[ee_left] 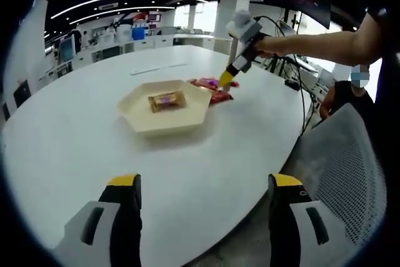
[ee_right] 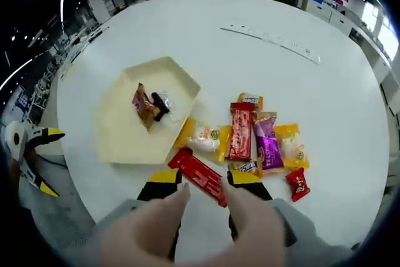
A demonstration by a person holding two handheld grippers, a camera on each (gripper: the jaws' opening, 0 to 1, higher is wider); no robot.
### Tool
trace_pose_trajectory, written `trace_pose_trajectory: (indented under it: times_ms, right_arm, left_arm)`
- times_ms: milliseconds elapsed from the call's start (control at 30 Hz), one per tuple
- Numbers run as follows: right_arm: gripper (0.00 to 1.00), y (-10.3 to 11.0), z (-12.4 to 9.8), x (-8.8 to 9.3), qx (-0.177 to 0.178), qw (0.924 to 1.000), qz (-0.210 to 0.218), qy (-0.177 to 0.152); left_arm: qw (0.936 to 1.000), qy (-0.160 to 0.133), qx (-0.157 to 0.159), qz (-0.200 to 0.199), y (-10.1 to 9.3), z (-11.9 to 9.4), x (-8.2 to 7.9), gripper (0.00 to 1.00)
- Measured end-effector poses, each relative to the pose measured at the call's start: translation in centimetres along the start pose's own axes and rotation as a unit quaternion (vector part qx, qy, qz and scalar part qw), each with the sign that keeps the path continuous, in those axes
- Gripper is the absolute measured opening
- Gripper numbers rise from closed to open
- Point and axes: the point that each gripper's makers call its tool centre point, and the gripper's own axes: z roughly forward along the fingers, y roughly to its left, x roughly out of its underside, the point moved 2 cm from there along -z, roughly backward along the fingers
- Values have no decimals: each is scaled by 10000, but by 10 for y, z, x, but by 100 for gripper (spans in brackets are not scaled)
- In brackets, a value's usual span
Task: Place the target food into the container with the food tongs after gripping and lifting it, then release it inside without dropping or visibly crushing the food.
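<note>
A cream hexagonal tray (ee_left: 145, 124) (ee_right: 119, 136) sits mid-table with a brown snack packet (ee_left: 167, 100) (ee_right: 145, 108) inside it. A long red packet (ee_right: 203, 179) lies on the table just beside the tray. My right gripper (ee_right: 204, 177) (ee_left: 227, 80) hovers over it, open, one yellow-tipped jaw on each side; I cannot tell whether they touch it. More wrapped snacks (ee_right: 265, 145) (ee_left: 211, 84) lie in a loose pile beyond it. My left gripper (ee_left: 205, 184) (ee_right: 50, 162) stands open near the table's edge, well short of the tray, holding nothing.
A thin ruler-like strip (ee_right: 272, 39) lies on the round white table (ee_left: 75, 142) past the snacks. A grey mesh chair (ee_left: 347, 167) stands at the table's right edge. A person's arm (ee_left: 312, 45) reaches in from the right.
</note>
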Motion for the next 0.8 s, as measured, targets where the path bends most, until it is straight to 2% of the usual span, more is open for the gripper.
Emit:
trace_pose_trajectory:
  times_ms: [267,567,800]
  right_arm:
    - [28,0,6,2,-23,9999,-95,77]
    - [28,4,14,1,-61,9978,-633,164]
    - [29,1,16,0,-73,9962,-841,200]
  left_arm:
    - [9999,-56,-18,-86,2,-1,-3,80]
    - [9999,-72,-42,-151,3,-1,-3,80]
    - [9997,-118,-59,-207,3,-1,-5,80]
